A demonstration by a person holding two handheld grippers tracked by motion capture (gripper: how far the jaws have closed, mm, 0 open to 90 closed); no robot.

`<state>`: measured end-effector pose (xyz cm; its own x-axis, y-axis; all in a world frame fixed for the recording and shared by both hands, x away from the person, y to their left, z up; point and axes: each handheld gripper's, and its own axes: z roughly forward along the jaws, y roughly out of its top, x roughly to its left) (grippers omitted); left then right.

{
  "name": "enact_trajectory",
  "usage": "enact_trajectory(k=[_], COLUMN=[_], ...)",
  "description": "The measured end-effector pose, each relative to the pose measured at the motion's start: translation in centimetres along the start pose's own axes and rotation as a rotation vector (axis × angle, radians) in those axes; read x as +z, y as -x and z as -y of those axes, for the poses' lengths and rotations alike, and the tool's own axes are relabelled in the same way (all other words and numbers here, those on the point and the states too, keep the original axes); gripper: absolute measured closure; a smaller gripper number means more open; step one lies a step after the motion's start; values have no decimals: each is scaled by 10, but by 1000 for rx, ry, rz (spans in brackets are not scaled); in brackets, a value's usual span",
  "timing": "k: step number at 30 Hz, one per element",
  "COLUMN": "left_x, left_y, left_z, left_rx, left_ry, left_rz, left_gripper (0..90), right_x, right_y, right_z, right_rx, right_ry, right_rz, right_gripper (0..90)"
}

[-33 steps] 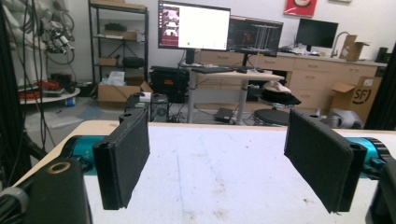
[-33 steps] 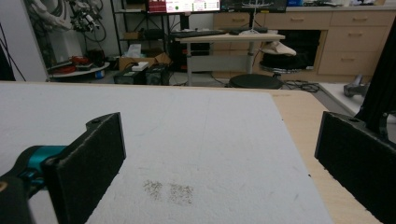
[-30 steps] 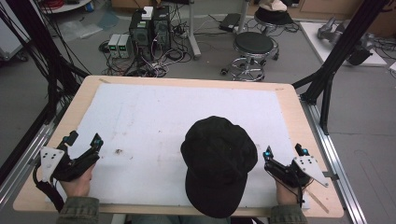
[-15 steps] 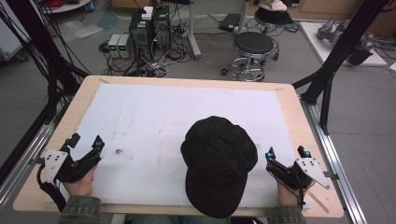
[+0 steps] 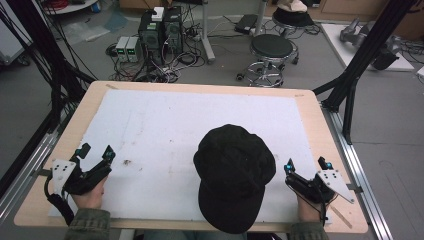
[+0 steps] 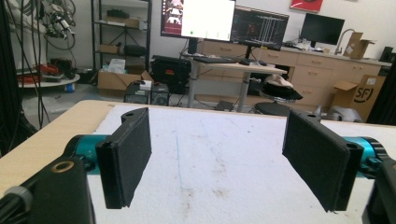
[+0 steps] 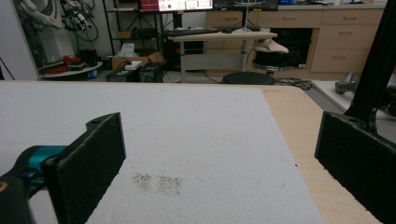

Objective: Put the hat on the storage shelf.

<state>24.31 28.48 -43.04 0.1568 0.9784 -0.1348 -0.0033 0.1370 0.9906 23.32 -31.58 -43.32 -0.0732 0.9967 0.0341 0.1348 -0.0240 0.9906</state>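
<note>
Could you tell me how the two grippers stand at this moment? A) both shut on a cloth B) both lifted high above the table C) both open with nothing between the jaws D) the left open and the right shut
C: the left gripper and the right gripper both have their jaws spread wide, low at the near edge of the white mat, and each gripper view shows bare mat in the gap.

Black cap (image 5: 234, 172), olive sleeves (image 5: 88, 223), black hand-held gripper (image 5: 95, 152) each side, teal joints, grey three-cornered plates, black cables
</note>
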Motion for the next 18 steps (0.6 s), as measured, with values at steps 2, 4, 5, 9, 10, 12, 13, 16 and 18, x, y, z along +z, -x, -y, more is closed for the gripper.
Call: enact_trajectory(k=[2, 4, 5, 9, 10, 12, 13, 16, 18], left_x=[1, 1, 0, -2, -2, -1, -1, 0, 0], left_y=[0, 0, 0, -2, -2, -2, -2, -1, 0], left_z=[1, 1, 0, 0, 0, 1, 1, 1, 1], left_rx=[2, 1, 0, -8, -13, -14, -15, -17, -16], left_ry=[-1, -2, -2, 2, -3, -11, -13, -13, -18], left_rz=[1, 1, -2, -9, -9, -6, -4, 2, 6], left_gripper=[240, 241, 241, 233, 223, 214, 211, 207, 207], right_x=[-1, -1, -1, 0, 0, 0, 1, 1, 1], right_y=[1, 2, 2, 2, 2, 1, 1, 2, 2], right_z=[0, 0, 0, 1, 1, 1, 1, 1, 1], right_rx=[1, 14, 17, 12, 10, 15, 18, 11, 12], right_ry=[2, -2, -5, -8, -10, -15, -18, -18, -17], right_rz=[2, 3, 2, 0, -3, -2, -2, -4, -4], right_gripper=[7, 7, 7, 7, 7, 7, 7, 7, 7])
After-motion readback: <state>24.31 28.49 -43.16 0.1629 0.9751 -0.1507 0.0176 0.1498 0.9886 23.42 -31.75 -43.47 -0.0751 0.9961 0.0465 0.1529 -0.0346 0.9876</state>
